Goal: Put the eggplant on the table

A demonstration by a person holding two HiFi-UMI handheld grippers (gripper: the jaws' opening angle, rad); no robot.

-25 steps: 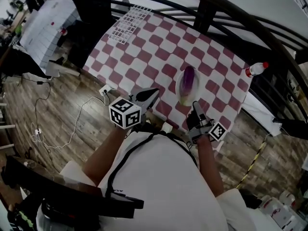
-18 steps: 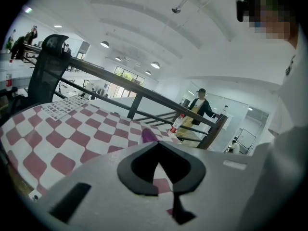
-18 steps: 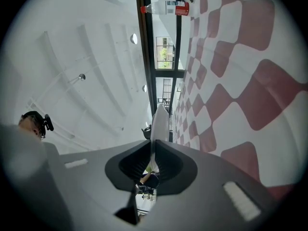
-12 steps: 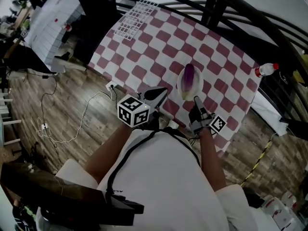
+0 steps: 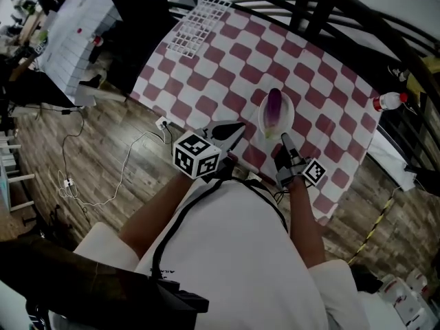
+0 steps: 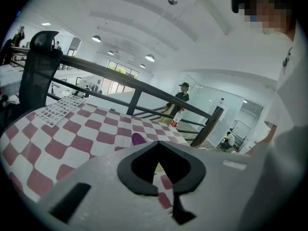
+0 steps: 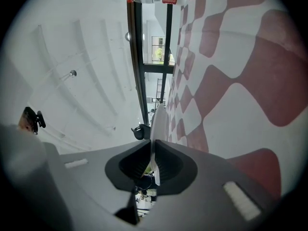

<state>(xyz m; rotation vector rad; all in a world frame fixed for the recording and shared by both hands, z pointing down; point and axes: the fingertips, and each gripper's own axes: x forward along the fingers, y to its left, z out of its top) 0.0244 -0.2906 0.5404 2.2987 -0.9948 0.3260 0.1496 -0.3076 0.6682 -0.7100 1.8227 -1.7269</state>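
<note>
So the big thing here is the bench [image 5: 227,67], which is wearing a red-and-white checkered cloth and running right up against a dark railing [image 5: 323,9]. A white grid rack [image 5: 199,26] is sitting at its far left corner, well away from the action.

The left gripper [image 5: 240,125] is hovering over the near edge of the bench just beside the plate. Its fingers [image 6: 190,173] are clenched together with nothing in them. The right gripper [image 5: 284,138] is coming in level from the near side, and its fingers [image 7: 180,169] are pinching the near rim of the white plate [image 5: 289,112]. You can see the thin white edge running right between them in the right gripper view.

The eggplant [image 5: 273,107] is lying lengthwise in that plate, purple at the far end and paler toward the near end, so it's not on the bench proper yet.

Handling-wise, I'm guessing it's light and fairly firm, but the skin is looking smooth and glossy, so it's probably slippery and happy to roll. I'd be taking it across the thick middle, not the tapered end, and squeezing gently so it isn't bruising. The free left gripper seems best placed for that while the right is steadying the plate.

A small red-capped bottle [image 5: 388,102] is lying off past the bench's right end.
</note>
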